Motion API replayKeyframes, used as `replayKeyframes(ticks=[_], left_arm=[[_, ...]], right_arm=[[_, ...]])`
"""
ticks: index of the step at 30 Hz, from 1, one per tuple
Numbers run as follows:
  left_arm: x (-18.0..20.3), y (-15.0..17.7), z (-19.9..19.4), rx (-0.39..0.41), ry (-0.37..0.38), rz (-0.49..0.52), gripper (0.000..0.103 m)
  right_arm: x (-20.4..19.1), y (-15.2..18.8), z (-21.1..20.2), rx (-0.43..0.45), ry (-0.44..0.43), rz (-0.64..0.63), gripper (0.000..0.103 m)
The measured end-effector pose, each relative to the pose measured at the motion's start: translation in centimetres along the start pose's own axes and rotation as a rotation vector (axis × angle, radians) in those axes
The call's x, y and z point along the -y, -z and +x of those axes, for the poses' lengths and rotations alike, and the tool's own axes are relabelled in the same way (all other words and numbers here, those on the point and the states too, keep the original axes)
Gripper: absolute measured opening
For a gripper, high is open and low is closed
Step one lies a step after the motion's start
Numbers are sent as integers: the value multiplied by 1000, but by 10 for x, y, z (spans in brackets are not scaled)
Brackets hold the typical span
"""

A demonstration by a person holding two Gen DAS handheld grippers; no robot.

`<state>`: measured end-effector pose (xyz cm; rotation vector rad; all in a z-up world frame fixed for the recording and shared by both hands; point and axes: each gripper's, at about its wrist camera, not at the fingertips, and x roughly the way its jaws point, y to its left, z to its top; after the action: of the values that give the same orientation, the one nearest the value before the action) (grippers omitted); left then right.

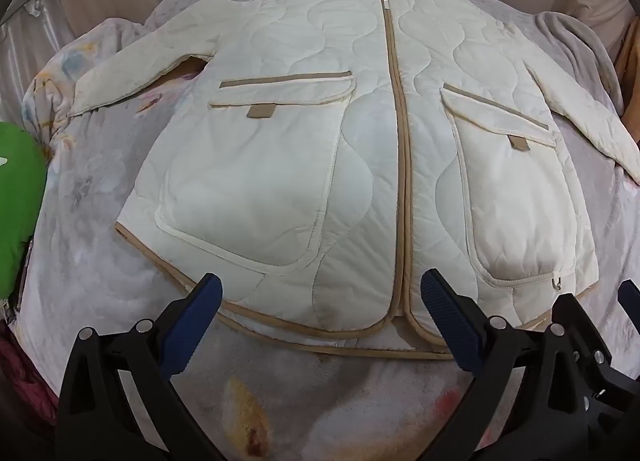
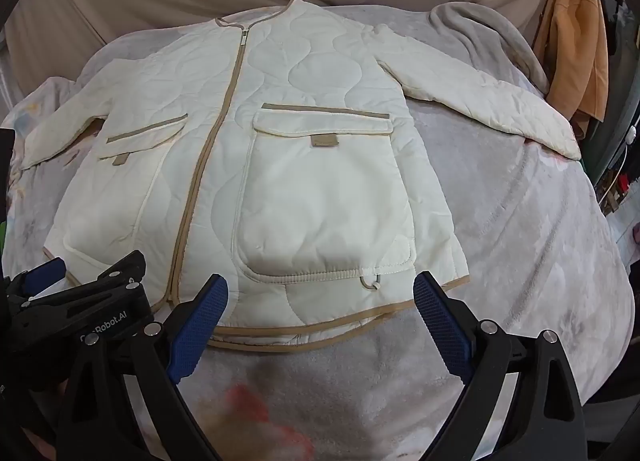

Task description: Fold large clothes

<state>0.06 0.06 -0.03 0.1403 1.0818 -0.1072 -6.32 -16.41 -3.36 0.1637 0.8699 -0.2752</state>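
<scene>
Ahead of your left gripper (image 1: 320, 301) in the left wrist view, the quilted jacket (image 1: 304, 141) lies face up and zipped on the blanket-covered bed (image 1: 80, 229), sleeves spread out to both sides. Judged soft, puffy and light; the smooth shell may slip, so you should pinch at the tan-bound hem (image 1: 304, 327) or a sleeve cuff (image 1: 86, 101) rather than the padded middle. Jaws stand wide apart, nothing between them, poised just short of the hem. From the right wrist view, the jacket's other half shows, its sleeve (image 2: 492, 101) reaching toward the bed edge. Your right gripper (image 2: 320, 301) is likewise spread wide and empty, touching nothing, just short of the hem.
</scene>
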Motion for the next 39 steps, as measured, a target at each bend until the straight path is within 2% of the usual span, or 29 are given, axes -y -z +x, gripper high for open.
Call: replayKeyframes(ticks=[24, 31, 39], left_arm=[[5, 2, 1, 15, -16, 27, 97], [6, 5, -3, 52, -17, 18, 97], [5, 4, 0, 10, -21, 14, 97]], right_arm=[[0, 1, 0, 3, 7, -3, 92], [4, 2, 3, 0, 3, 4, 92], [4, 4, 3, 1, 2, 5, 92]])
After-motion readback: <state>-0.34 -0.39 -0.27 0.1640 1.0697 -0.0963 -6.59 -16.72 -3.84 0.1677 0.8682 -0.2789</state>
